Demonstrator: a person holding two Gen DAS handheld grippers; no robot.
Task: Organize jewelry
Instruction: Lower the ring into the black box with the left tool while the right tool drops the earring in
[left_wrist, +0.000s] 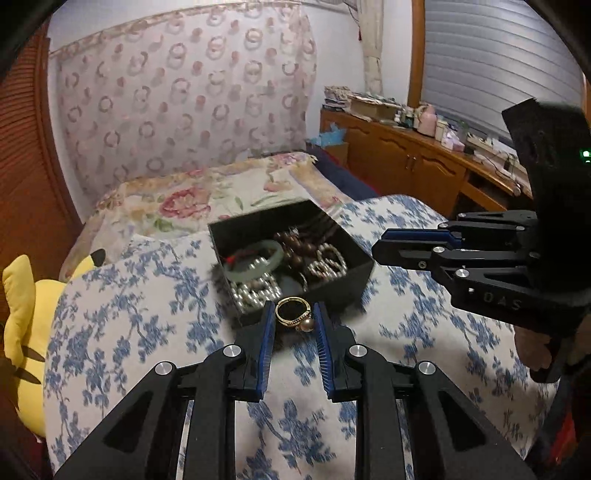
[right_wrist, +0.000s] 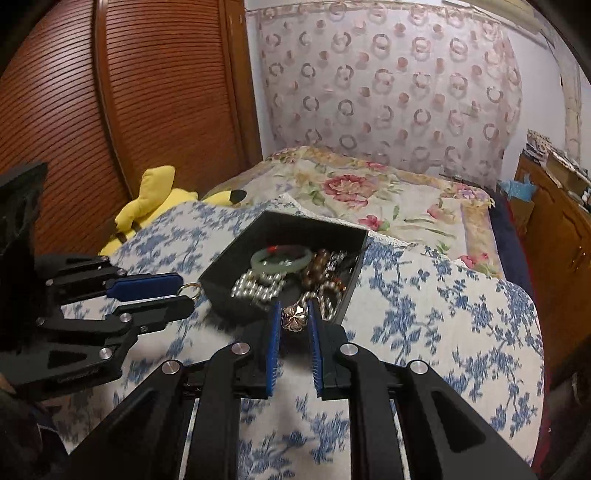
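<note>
A black open box (left_wrist: 334, 286) (right_wrist: 225, 295) sits on a blue-flowered white quilt and holds a green jade bangle (left_wrist: 255, 258) (right_wrist: 280, 260), silver bead strands (left_wrist: 255, 291) (right_wrist: 255, 290) and brown beads (left_wrist: 291, 245) (right_wrist: 317, 266). My left gripper (left_wrist: 294, 318) is shut on a gold ring with a pearl (left_wrist: 293, 315), held just short of the box's near wall; the ring also shows in the right wrist view (right_wrist: 190, 290). My right gripper (right_wrist: 294, 317) is shut on a silver flower-shaped piece (right_wrist: 294, 317) over the box's near corner. In the left wrist view it (left_wrist: 380, 245) comes in from the right.
A yellow plush toy (left_wrist: 26, 325) (right_wrist: 155, 203) lies at the quilt's left edge by a wooden louvred door (right_wrist: 74, 110). A floral pillow (left_wrist: 207, 199) (right_wrist: 369, 195) lies behind the box. A cluttered wooden cabinet (left_wrist: 406, 155) stands to the right.
</note>
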